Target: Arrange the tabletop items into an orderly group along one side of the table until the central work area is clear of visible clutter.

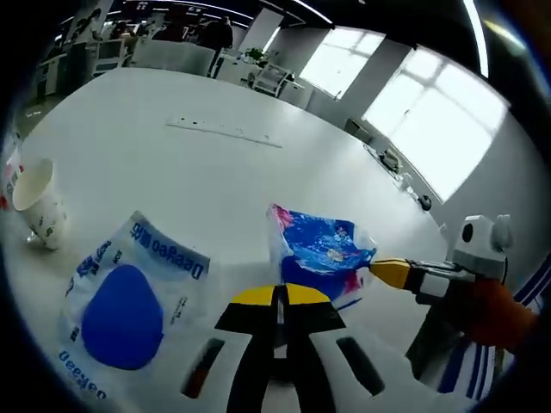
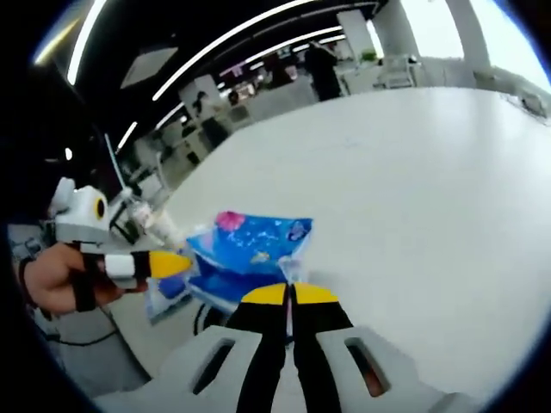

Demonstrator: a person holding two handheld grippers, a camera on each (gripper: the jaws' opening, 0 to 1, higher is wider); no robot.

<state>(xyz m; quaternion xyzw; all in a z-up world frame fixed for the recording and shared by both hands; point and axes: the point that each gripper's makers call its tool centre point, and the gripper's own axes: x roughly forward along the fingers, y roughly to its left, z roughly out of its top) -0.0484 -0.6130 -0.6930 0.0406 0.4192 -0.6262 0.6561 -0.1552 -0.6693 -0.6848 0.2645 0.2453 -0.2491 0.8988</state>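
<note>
Left gripper view: left claw clenched, blocking the blue packet's lower edge. Right claw pinches that packet's corner. White table; office beyond blurred.

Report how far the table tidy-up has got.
Done: nothing looks grouped yet. In hand: the right claw is shut on a corner of the blue tissue pack, near the left claw. Left: the paper cup, the white and blue bag and a long strip lie apart on the white table.
</note>
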